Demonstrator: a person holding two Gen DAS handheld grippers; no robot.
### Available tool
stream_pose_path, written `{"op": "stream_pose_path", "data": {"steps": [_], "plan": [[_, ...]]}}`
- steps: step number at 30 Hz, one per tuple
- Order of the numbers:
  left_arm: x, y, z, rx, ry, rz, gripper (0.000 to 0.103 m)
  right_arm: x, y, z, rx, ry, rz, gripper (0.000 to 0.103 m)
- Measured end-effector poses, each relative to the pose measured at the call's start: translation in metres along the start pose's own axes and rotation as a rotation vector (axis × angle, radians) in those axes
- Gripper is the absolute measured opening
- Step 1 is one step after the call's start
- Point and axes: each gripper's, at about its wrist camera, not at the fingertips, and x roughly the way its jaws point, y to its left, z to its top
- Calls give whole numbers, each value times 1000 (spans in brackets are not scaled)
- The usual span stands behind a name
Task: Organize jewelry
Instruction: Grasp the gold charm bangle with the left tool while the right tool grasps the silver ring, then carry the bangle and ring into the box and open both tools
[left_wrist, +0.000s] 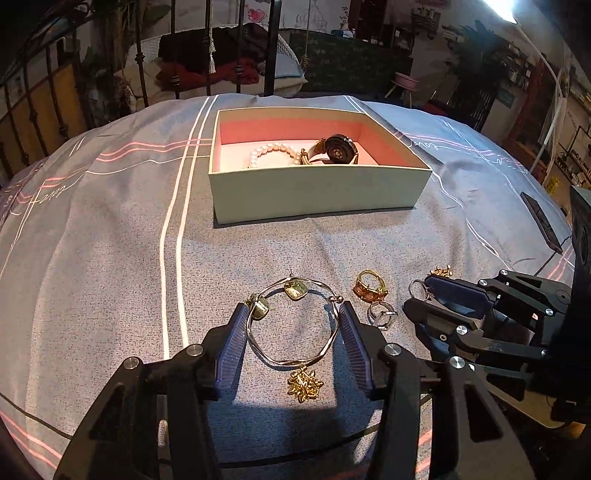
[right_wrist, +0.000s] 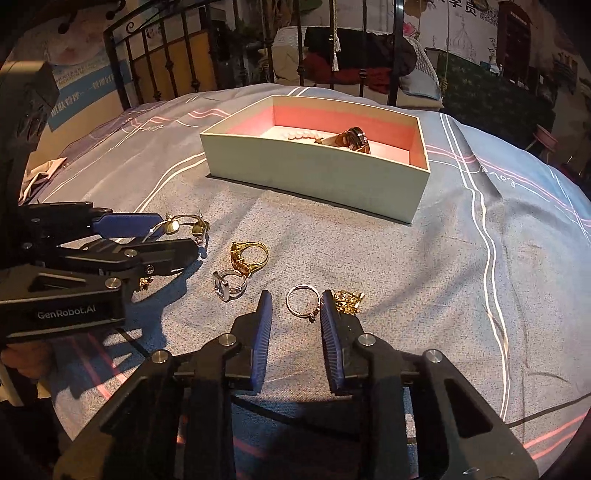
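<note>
L gripper straddles bangle on bedspread, pads at both sides, apparently gripping it for a lift; R gripper narrowed around thin ring, contact w/ left pad unclear; box beyond awaits both.

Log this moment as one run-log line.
left tool: shut on thin gold charm bangle | right tool: open around slim silver ring | pale green cardboard box: white pearl bracelet, dark-faced watch inside
</note>
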Motion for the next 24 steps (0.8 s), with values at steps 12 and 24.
{"op": "stream_pose_path", "data": {"steps": [12, 24], "plan": [[-8, -1, 1, -12, -21, -11, 49, 2, 4, 3, -40, 0, -16, 20], [-21, 3, 9, -21, -61, -5, 49, -23, -8, 12, 38, -89, 17, 20]]}}
